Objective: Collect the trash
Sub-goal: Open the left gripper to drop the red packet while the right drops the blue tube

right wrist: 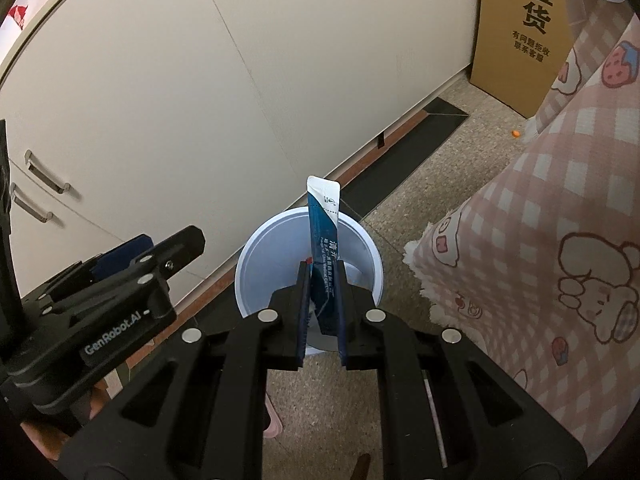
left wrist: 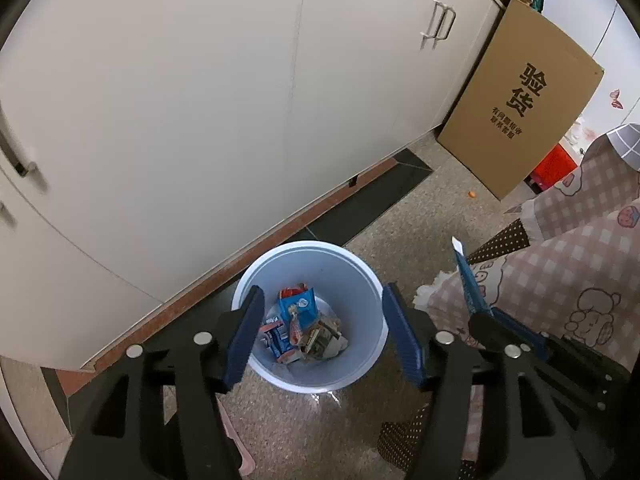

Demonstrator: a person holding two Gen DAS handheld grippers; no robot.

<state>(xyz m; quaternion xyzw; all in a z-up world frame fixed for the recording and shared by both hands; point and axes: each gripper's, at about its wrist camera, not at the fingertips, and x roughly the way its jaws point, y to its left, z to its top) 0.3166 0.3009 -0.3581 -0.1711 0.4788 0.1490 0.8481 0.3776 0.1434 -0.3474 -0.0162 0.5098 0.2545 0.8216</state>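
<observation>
The left tongs (left wrist: 322,330) stand apart and empty above the round pale-blue plastic bin (left wrist: 360,276), which sits on the speckled stone floor (left wrist: 420,216) beside the white cabinet doors (left wrist: 200,100). Crumpled blue and red snack wrappers (left wrist: 298,326) lie in the bottom of the bin. The right tongs (right wrist: 323,312) are clamped on a long blue-and-white foil sachet (right wrist: 324,236), held upright over the bin's rim. A pink checked cartoon-print cloth (right wrist: 560,240) hangs just beside.
</observation>
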